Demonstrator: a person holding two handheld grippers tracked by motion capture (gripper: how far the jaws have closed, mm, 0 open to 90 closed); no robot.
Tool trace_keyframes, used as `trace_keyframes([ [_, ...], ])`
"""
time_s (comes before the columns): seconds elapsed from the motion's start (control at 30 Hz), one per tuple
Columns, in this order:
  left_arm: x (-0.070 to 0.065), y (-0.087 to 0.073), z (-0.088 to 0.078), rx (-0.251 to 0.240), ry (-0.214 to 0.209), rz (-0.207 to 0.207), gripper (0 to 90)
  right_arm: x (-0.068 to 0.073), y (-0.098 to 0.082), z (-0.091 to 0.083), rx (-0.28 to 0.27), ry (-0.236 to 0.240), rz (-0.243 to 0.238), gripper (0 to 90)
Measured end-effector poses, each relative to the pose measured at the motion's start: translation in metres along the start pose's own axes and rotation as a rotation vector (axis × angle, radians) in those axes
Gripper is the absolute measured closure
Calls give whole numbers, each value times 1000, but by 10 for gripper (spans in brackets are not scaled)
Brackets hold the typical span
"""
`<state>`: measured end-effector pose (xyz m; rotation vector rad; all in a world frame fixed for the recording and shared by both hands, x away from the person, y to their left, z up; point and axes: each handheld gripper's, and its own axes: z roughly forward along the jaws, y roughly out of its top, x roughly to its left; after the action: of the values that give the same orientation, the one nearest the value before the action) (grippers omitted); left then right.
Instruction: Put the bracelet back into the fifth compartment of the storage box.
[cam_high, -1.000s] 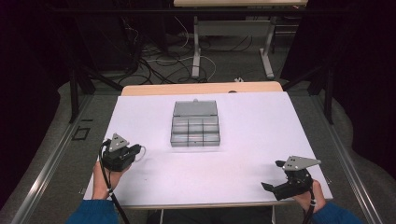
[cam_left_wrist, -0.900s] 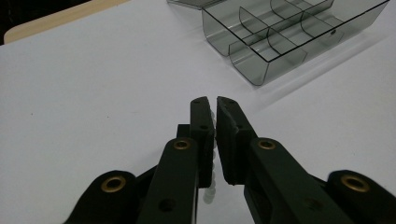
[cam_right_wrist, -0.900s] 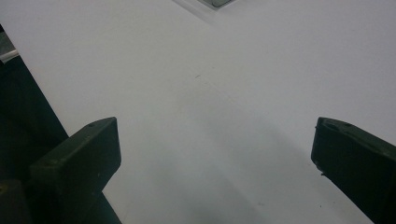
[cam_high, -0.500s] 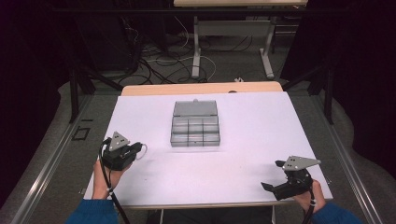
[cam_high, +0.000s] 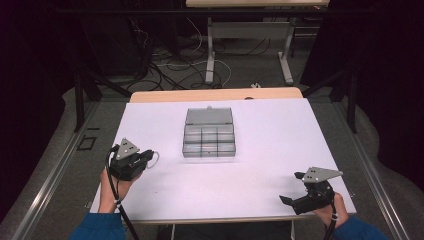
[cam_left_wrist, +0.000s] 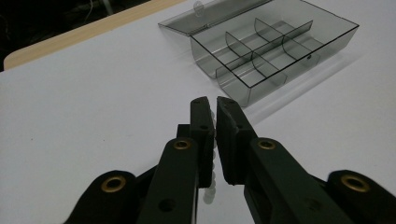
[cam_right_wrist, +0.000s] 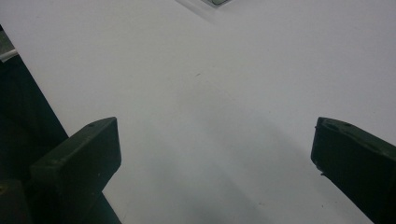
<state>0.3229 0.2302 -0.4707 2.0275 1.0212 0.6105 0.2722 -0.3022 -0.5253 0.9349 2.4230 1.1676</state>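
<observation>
Grey compartment box sits mid-table on the white table top, a bit toward the far side, lid swung back flat on the far side of the tray. Box is clear-smoked plastic w/ dividers making small cells; nothing to be made out inside them (left gripper view gives the closest look at it).

Left gripper rests at the near-left part of the table, held in the person's left hand, pointing roughly right toward the box but well apart from it. Its jaws are clenched, pads nearly touching w/ just a thin slit between them; whether anything is gripped I can't tell, though something small & pale shows by the left jaw.

Right gripper is at the near-right corner, held in the right hand, also well apart from the box. Jaws released, spread wide in the right gripper view, only bare white table top between them. Blue sleeves at near edge.
</observation>
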Motion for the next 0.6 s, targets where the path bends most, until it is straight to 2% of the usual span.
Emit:
trace_keyframes([
  [0.33, -3, 13, 4, -15, -4, 10, 858, 0, 0, -1, 3, 4, 0, 13],
  [0.47, -2, 18, 5, -20, -2, 18, 858, 1, 0, 0, -8, -6, 14, 14],
  [0.53, -2, 21, 5, -21, -6, 21, 858, 0, 0, -1, 3, 4, 1, 13],
  [0.6, -3, 22, 6, -25, -9, 21, 858, 0, 0, 0, -9, -7, 5, 14],
])
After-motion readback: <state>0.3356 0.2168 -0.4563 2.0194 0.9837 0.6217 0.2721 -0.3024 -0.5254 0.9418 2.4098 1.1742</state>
